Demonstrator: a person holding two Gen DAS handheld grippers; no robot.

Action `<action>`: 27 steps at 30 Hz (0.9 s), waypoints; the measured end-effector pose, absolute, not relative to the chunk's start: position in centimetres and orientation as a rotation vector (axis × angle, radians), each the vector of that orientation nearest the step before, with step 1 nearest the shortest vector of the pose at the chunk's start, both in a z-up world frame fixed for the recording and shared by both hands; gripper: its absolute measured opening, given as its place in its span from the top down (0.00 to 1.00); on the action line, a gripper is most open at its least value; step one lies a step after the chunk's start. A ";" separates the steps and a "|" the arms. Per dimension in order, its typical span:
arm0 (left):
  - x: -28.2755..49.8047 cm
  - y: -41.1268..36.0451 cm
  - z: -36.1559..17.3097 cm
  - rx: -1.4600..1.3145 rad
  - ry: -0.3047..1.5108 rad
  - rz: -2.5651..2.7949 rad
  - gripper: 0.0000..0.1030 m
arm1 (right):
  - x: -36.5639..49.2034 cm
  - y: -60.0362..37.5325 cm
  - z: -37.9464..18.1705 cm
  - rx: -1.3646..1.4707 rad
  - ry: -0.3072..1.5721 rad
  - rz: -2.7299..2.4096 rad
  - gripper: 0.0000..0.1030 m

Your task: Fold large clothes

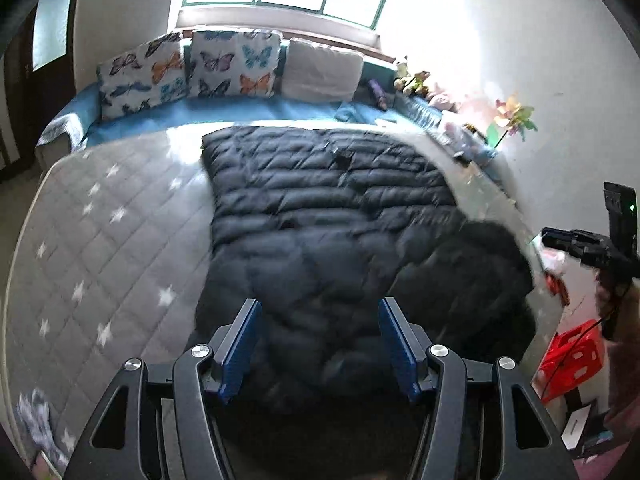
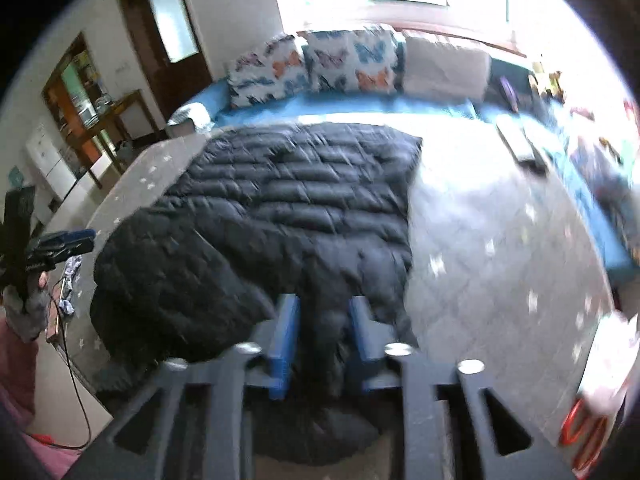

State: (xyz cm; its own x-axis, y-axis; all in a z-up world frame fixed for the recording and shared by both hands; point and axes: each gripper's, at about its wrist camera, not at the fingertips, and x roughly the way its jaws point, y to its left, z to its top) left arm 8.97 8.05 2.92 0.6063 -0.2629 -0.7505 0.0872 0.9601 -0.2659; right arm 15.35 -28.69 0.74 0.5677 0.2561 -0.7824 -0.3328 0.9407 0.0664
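Black quilted jacket [image 1: 328, 208] lies spread on the grey star-print mattress [image 1: 104, 240], its far edge towards the butterfly pillows [image 1: 188, 68] and its near hem bunched at the bed's front edge, below both of my tools. One side looks already turned in: a rounded dark flap [image 2: 168, 264] sits on top of the body on that side.

Left hand-held gripper [image 1: 320, 344]: blue pads spread, hovering over the near hem, nothing between them that they press on. Right hand-held gripper [image 2: 324, 344]: pads apart with a ridge of jacket fabric rising in the gap; I see no pad bearing on it, so I read it as not gripping. Both wrist views are blurred.

My judgement: I am between folds, at the re-grip stage. The side fold seems laid down, and the lengthwise fold is not yet done.

Next move, as I see it: pinch the near hem at two points well apart, one per tool, lift both evenly and carry the hem towards the pillows. The padding is thick and slippery, so a shallow bite would probably slip.
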 end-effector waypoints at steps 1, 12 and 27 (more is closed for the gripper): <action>9.7 7.7 3.3 -0.213 0.890 -0.216 0.37 | 15.7 -27.6 1.0 -0.113 0.880 0.359 0.41; 14.4 1.8 -2.2 -0.096 0.974 -0.285 0.36 | 20.1 -23.7 -7.1 -0.207 0.972 0.397 0.43; 13.2 -0.9 -2.1 -0.059 1.014 -0.376 0.36 | 15.6 -22.4 -3.9 -0.330 0.928 0.471 0.50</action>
State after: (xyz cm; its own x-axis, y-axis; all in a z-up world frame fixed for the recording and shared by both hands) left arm 13.23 -0.95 -2.07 0.4704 -0.3341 -0.8167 0.2800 0.9342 -0.2209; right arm 15.65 -22.38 -3.94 0.5098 0.2443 -0.8249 -0.5214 0.8504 -0.0704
